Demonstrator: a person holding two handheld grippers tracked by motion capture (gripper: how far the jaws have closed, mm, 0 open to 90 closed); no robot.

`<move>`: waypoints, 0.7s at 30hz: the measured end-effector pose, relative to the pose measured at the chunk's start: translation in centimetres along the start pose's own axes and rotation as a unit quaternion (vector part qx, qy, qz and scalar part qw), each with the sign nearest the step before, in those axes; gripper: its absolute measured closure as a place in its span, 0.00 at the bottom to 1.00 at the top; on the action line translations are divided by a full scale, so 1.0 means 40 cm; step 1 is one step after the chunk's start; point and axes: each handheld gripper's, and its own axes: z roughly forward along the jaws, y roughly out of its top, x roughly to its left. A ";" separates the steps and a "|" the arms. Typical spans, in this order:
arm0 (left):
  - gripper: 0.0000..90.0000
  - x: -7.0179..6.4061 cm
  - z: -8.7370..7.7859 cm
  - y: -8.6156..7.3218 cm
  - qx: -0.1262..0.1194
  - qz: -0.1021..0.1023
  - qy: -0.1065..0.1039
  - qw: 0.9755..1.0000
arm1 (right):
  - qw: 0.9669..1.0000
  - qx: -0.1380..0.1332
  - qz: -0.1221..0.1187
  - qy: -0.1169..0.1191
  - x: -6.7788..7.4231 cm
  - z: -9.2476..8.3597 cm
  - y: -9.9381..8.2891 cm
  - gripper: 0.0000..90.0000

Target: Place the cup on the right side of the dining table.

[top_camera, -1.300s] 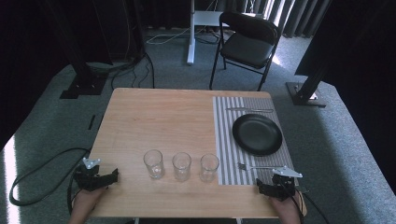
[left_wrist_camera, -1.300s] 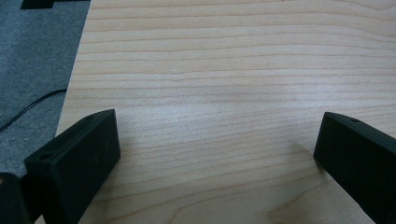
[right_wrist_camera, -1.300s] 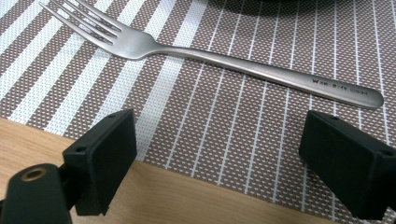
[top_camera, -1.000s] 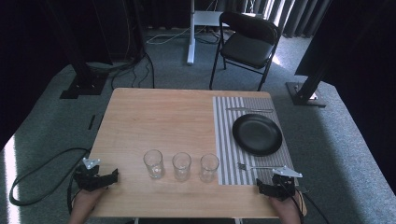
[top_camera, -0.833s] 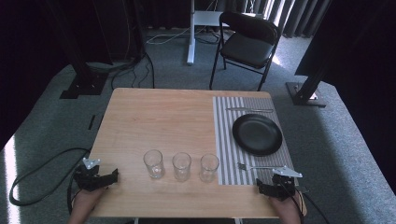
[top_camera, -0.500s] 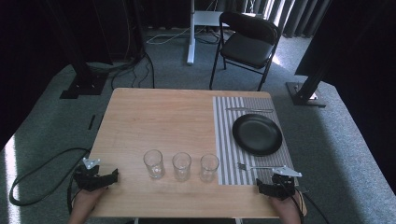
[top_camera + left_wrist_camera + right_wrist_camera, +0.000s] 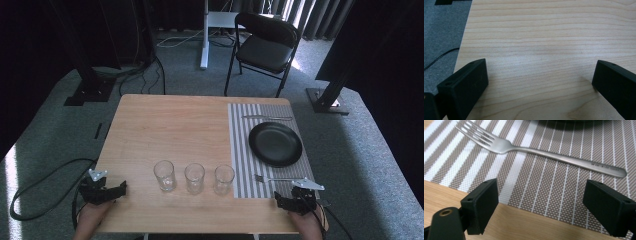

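Note:
Three clear glasses, the left (image 7: 164, 175), the middle (image 7: 194, 178) and the right (image 7: 224, 179), stand in a row near the front of the wooden table (image 7: 175, 130). A black plate (image 7: 275, 144) rests on a striped placemat (image 7: 242, 150), with a fork (image 7: 275, 178) in front of it and a knife (image 7: 267, 118) behind it. My left gripper (image 7: 117, 189) lies open at the front left corner, over bare wood (image 7: 536, 50). My right gripper (image 7: 279, 202) lies open at the front right, its jaws just short of the fork (image 7: 544, 151) on the placemat (image 7: 549, 185).
A black folding chair (image 7: 267, 42) stands beyond the table's far edge, and a white stand leg (image 7: 204, 35) is left of it. Dark stand bases sit on the grey carpet at left (image 7: 87, 92) and right (image 7: 327, 100). A black cable (image 7: 35, 192) loops on the floor at left.

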 end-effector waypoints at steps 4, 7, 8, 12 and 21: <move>0.01 0.000 0.000 0.000 0.000 0.000 0.000 1.000 | 1.000 -0.003 0.000 0.017 0.006 -0.004 0.001 0.14; 0.01 0.000 0.000 0.000 0.000 0.000 0.000 1.000 | 1.000 0.002 -0.006 0.023 0.011 -0.002 -0.001 0.14; 0.01 0.000 0.000 0.000 0.000 0.000 0.000 1.000 | 1.000 0.005 -0.014 0.026 0.019 -0.002 -0.001 0.14; 0.01 0.000 0.000 0.000 0.000 0.000 0.000 1.000 | 0.999 0.002 -0.019 0.037 0.034 -0.007 0.003 0.14; 0.01 0.000 0.000 0.000 0.000 0.000 0.000 1.000 | 0.996 -0.002 -0.053 0.070 0.084 -0.013 0.015 0.15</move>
